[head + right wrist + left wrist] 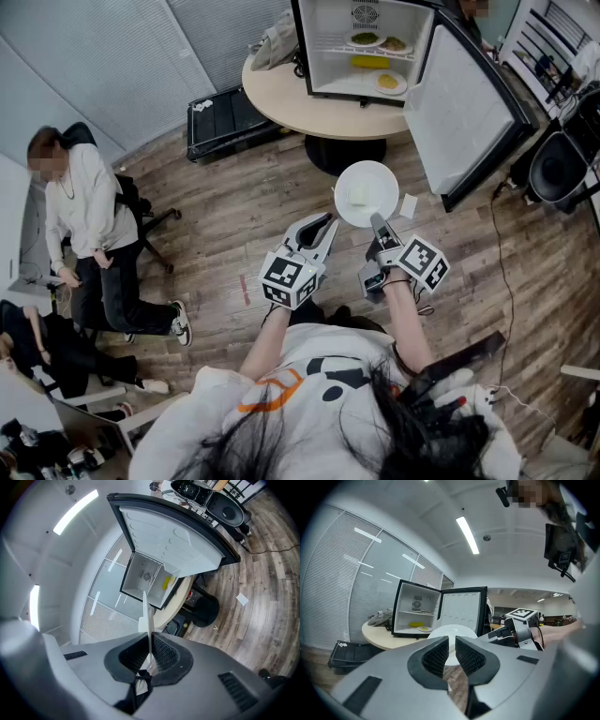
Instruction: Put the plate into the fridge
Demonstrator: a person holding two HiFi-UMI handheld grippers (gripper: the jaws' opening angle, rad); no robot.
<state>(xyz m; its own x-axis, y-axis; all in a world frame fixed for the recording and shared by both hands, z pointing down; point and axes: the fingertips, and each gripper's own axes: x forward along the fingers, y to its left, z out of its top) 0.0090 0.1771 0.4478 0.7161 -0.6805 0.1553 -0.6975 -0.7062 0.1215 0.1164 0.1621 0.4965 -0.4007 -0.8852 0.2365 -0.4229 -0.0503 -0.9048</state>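
My right tongs [376,225] are clamped on the near rim of the white plate [367,192], which juts forward from them. My left tongs [323,225], just beside them, have their jaws narrowly apart on nothing. The mini fridge [366,47] stands well ahead on a round table [281,94], with its door [464,103] swung wide.

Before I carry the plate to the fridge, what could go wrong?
1. The right claw grips the plate only at its rim, so it may tilt or slip.
2. The fridge already holds dishes on its shelf and floor; the plate could knock them.
3. The open door stands right of the way in and could catch the plate.
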